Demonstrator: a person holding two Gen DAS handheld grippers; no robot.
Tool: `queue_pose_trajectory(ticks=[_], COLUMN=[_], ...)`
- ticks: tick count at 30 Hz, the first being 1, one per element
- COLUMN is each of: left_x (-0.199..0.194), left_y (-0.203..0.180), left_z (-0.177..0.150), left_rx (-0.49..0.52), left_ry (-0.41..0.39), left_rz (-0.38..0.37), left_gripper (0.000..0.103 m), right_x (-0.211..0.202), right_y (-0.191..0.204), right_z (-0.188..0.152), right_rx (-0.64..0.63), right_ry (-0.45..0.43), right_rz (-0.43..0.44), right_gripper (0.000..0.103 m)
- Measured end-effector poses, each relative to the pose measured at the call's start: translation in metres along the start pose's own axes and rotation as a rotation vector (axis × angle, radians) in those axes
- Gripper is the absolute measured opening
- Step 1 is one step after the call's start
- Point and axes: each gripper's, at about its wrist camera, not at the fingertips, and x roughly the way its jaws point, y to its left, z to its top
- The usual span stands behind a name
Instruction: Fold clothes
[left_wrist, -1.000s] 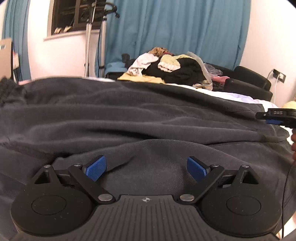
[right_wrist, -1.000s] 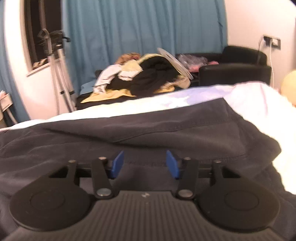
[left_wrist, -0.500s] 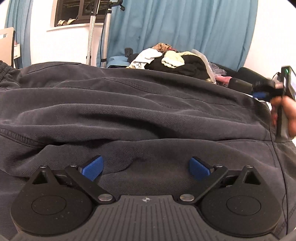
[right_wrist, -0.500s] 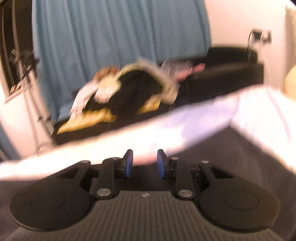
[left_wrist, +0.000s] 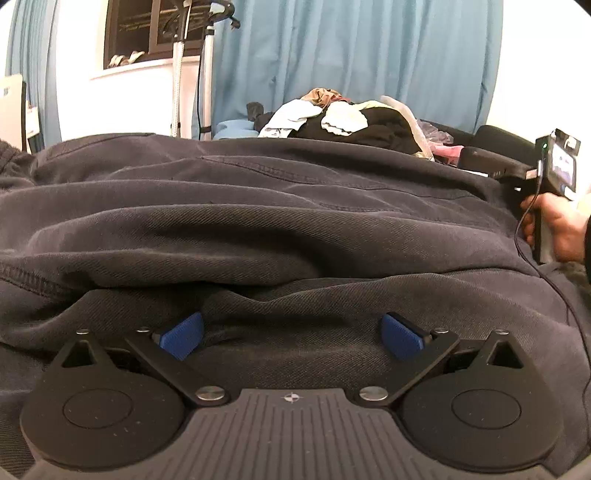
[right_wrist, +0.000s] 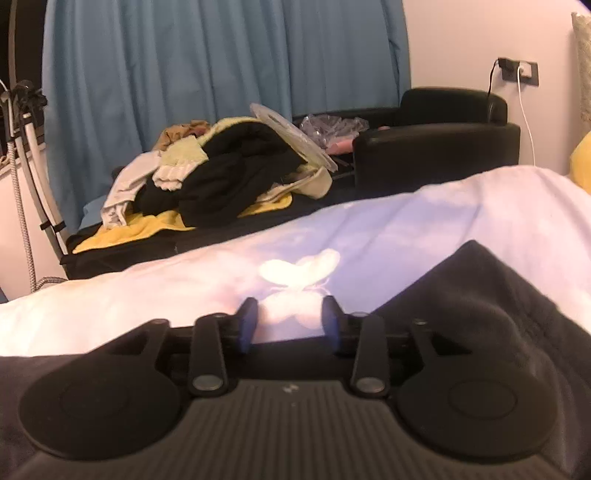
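A large dark grey garment (left_wrist: 280, 221) lies spread in folds across the bed and fills the left wrist view. My left gripper (left_wrist: 291, 334) is open wide, low over the cloth, with nothing between its blue pads. My right gripper (right_wrist: 290, 325) is partly open and empty; through its gap I see the white bedsheet (right_wrist: 369, 236). A corner of the dark garment (right_wrist: 476, 295) lies just to its right and beneath it. The right gripper's handle and the hand holding it (left_wrist: 554, 206) show at the right edge of the left wrist view.
A pile of mixed clothes (right_wrist: 221, 177) sits on a dark sofa (right_wrist: 436, 147) behind the bed, before a blue curtain (left_wrist: 351, 55). A tripod (left_wrist: 192, 66) stands at the back left. A yellow cushion (right_wrist: 581, 162) is at the far right.
My right gripper has moved off the garment toward its far edge, narrowed its jaws, then reopened partway; it now faces the bedsheet. My left gripper stayed open and dropped slightly closer to the cloth.
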Motion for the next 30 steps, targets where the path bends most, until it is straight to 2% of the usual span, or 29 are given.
queue_pose_trajectory(ticks=[6, 13, 15, 16, 19, 22, 26, 30], left_x=[-0.011, -0.038, -0.05, -0.056, -0.081, -0.109, -0.146, -0.165], left_y=[0.006, 0.025, 0.032, 0.036, 0.05, 0.072, 0.113, 0.164], left_z=[0.002, 0.011, 0.015, 0.017, 0.021, 0.027, 0.041, 0.044], left_rx=[-0.023, -0.091, -0.127, -0.139, -0.174, -0.201, -0.202, -0.175], left_ry=[-0.012, -0.061, -0.079, -0.088, -0.123, -0.162, -0.235, -0.211], left_rz=[-0.029, -0.043, -0.043, -0.039, -0.008, 0.048, 0.201, 0.354], left_gripper=[0.103, 0.103, 0.103, 0.103, 0.103, 0.102, 0.101, 0.1], right_x=[-0.089, -0.225, -0.261, -0.276, -0.306, -0.32, -0.323, -0.317], right_y=[0.001, 0.01, 0.014, 0.016, 0.027, 0.037, 0.054, 0.06], right_z=[-0.011, -0.031, -0.039, -0.045, -0.066, -0.085, -0.092, -0.096], right_rx=[0.163, 0.151, 0.209, 0.22, 0.221, 0.227, 0.16, 0.147], right_ry=[-0.042, 0.062, 0.08, 0.086, 0.122, 0.161, 0.197, 0.234], right_rz=[0.051, 0.131, 0.177, 0.201, 0.242, 0.267, 0.29, 0.328], right_gripper=[0.047, 0.048, 0.051, 0.056, 0.057, 0.057, 0.057, 0.057])
